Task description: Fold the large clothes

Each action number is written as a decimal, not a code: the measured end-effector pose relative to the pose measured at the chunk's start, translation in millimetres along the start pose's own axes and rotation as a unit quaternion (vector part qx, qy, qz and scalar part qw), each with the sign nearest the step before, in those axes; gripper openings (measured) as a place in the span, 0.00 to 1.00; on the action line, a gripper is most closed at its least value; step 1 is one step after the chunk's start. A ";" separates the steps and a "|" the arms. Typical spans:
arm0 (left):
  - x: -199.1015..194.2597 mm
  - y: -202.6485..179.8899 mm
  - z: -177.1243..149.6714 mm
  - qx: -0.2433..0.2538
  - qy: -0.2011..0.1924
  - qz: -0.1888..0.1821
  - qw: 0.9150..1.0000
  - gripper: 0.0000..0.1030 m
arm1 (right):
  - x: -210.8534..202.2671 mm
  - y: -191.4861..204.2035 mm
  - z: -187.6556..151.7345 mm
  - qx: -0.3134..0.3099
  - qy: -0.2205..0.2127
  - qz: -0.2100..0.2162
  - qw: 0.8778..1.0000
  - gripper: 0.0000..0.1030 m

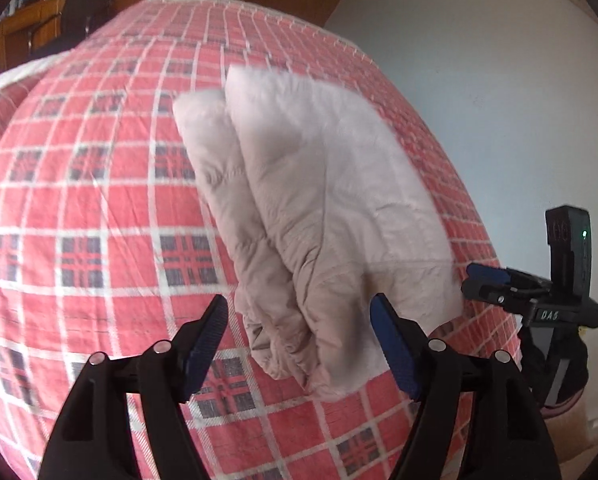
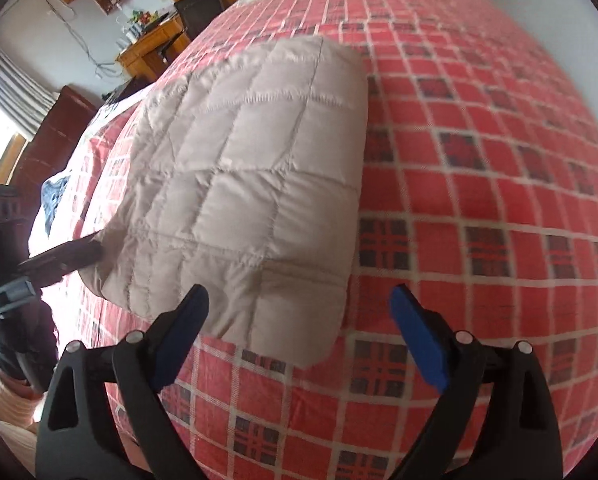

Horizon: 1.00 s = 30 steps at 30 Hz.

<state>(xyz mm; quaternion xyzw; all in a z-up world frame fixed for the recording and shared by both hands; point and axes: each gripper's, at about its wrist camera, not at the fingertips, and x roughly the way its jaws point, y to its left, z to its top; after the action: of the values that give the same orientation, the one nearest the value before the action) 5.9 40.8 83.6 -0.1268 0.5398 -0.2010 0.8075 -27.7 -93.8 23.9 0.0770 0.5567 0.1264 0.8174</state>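
The left gripper [image 1: 299,320] is wide open and holds nothing; the right gripper [image 2: 299,308] is too; the folded puffy coat [image 2: 243,184] lies just ahead on the checked bed cover [image 2: 479,200]; a careless bump could make it flop open.

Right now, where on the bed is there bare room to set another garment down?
The plaid bedspread lies bare right of the folded quilted jacket and beyond it. It is crowded near the open left gripper and toward the dark cloth at the left edge.
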 end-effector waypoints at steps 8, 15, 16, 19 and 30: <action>-35.9 -28.4 -5.7 -0.001 -0.019 0.058 0.998 0.80 | -24.8 11.0 -9.8 -0.007 -0.019 -0.065 0.998 0.90; -39.5 -31.6 -10.9 -0.003 -0.010 0.095 0.995 0.84 | -43.9 18.7 -19.7 -0.006 -0.026 -0.085 0.996 0.92; -41.1 -33.9 -11.4 -0.001 -0.011 0.102 0.995 0.84 | -46.4 19.8 -20.9 -0.004 -0.029 -0.082 0.996 0.93; -46.2 -44.4 -14.8 0.010 -0.008 0.128 0.992 0.88 | -50.5 22.3 -23.0 0.000 -0.025 -0.091 0.996 0.94; -57.0 -57.0 -27.9 0.013 -0.007 0.128 0.992 0.88 | -63.5 41.7 -31.3 -0.009 -0.025 -0.107 0.994 0.94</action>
<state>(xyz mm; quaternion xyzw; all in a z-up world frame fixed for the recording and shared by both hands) -49.7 16.9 143.8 -0.0478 0.5433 -0.1020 0.8319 -84.0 -73.0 80.0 0.0122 0.5402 0.0412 0.8404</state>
